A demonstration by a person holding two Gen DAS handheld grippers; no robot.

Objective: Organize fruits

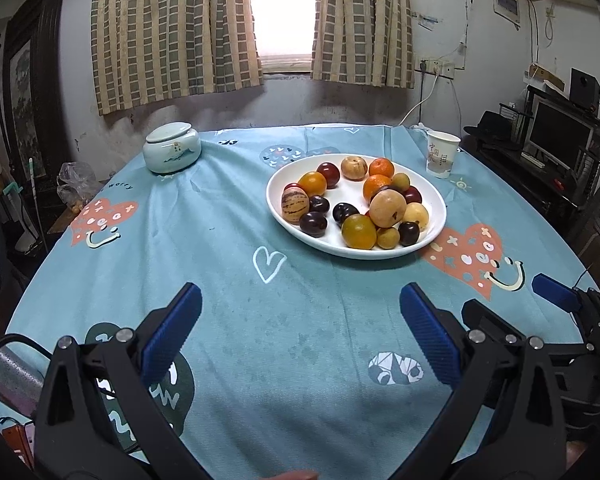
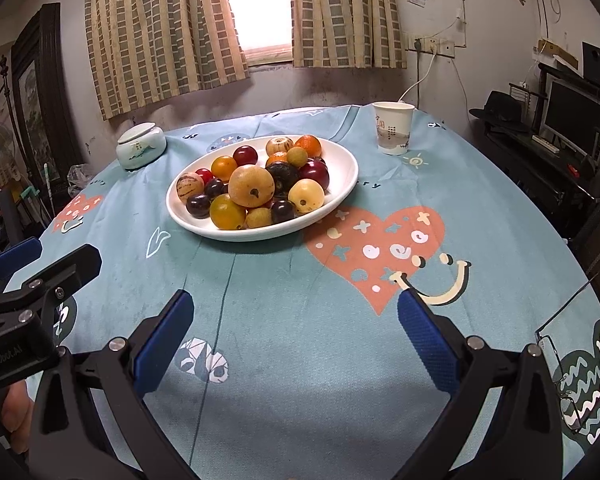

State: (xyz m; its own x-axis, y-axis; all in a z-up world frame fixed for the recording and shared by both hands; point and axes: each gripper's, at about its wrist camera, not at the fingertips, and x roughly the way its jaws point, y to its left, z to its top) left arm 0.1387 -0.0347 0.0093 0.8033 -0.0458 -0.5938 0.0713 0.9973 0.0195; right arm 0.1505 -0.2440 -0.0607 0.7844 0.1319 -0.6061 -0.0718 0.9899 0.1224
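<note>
The fruits (image 2: 256, 184) sit piled in a white plate (image 2: 339, 192) on the table's blue cloth (image 2: 300, 280). A paper cup (image 2: 392, 128) stands near on one side, a lidded jar (image 1: 172, 147) farther off on the other, with checked curtains (image 1: 172, 28) behind. The left claw (image 1: 300, 336) and right claw (image 2: 296, 336) hang wide apart over bare cloth, holding nothing.

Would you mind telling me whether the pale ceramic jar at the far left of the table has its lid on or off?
On: the pale ceramic jar is closed, its matching domed lid seated squarely on the rim in both wrist views.
</note>
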